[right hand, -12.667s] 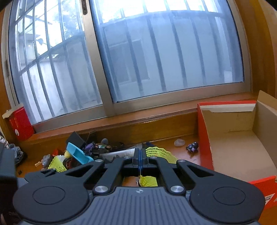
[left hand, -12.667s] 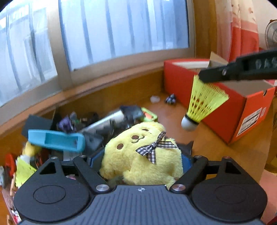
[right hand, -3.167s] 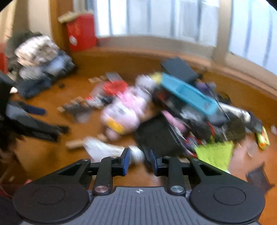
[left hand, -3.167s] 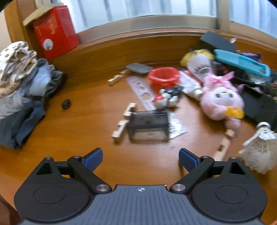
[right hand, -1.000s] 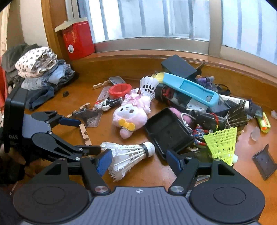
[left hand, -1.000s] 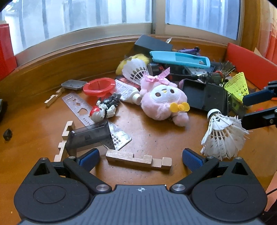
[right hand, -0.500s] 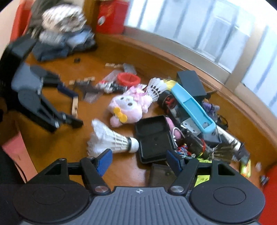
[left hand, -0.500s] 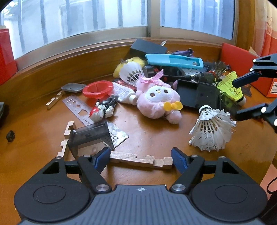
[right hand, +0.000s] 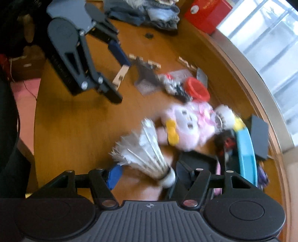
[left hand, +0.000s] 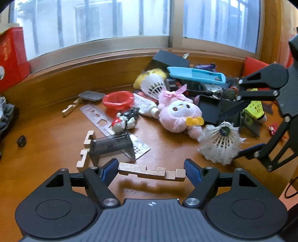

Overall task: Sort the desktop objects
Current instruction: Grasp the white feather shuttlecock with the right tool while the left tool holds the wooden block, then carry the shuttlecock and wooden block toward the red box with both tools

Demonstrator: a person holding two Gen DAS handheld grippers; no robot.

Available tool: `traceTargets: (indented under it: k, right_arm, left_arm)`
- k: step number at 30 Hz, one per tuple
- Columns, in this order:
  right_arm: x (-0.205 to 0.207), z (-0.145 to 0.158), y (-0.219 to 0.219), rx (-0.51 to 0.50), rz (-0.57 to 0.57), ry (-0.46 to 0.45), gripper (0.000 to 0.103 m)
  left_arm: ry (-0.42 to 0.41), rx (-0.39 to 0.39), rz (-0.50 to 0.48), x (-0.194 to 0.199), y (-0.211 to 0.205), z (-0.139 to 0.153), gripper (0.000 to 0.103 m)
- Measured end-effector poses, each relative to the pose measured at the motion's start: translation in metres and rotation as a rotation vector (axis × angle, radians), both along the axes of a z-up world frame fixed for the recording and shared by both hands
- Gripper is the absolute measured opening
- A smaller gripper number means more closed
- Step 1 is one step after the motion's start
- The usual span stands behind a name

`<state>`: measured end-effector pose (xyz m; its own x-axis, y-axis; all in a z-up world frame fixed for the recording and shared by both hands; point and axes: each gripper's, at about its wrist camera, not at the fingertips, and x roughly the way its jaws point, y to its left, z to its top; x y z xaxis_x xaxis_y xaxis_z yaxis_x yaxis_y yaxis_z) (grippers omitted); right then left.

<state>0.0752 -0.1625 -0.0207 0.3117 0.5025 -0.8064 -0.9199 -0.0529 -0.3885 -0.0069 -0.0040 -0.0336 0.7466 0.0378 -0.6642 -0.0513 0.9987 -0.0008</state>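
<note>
A notched wooden block [left hand: 151, 171] lies on the wooden desk between the wide-open fingers of my left gripper [left hand: 151, 172]; its ends sit close to both blue pads. A white feather shuttlecock [left hand: 220, 143] lies to the right, and my right gripper [left hand: 240, 134] is open around it. In the blurred right wrist view the shuttlecock [right hand: 147, 152] lies between the open right gripper [right hand: 147, 176], cork end near the right finger. My left gripper [right hand: 119, 72] shows at upper left there, around the block [right hand: 121, 76].
A pink plush [left hand: 177, 113], red bowl [left hand: 118, 98], metal ruler [left hand: 98, 117], dark clear box [left hand: 111, 145], toy figure [left hand: 124, 119], blue case [left hand: 195, 75], black tray [left hand: 214, 109], yellow shuttlecock [left hand: 255, 109] and more wooden blocks [left hand: 85, 149] crowd the desk. Clothes [right hand: 149, 9] lie far left.
My left gripper has come down and narrowed around the wooden block. My right gripper has swung over and dropped around the white shuttlecock.
</note>
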Motion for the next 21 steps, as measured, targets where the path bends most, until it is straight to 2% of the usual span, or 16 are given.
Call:
traceTargets:
  k: [5, 9, 21]
  right_arm:
    - [0.011, 0.002, 0.017, 0.042, -0.073, 0.143, 0.057]
    - [0.021, 0.001, 0.021, 0.095, -0.179, 0.257, 0.036]
    - [0.017, 0.01, -0.016, 0.374, -0.479, 0.41, 0.032]
  left_arm:
    - [0.021, -0.005, 0.053, -0.001, 0.009, 0.001, 0.077]
    - [0.039, -0.013, 0.085, 0.0, 0.016, 0.001, 0.077]
    - [0.025, -0.017, 0.105, 0.001, 0.023, 0.008, 0.077]
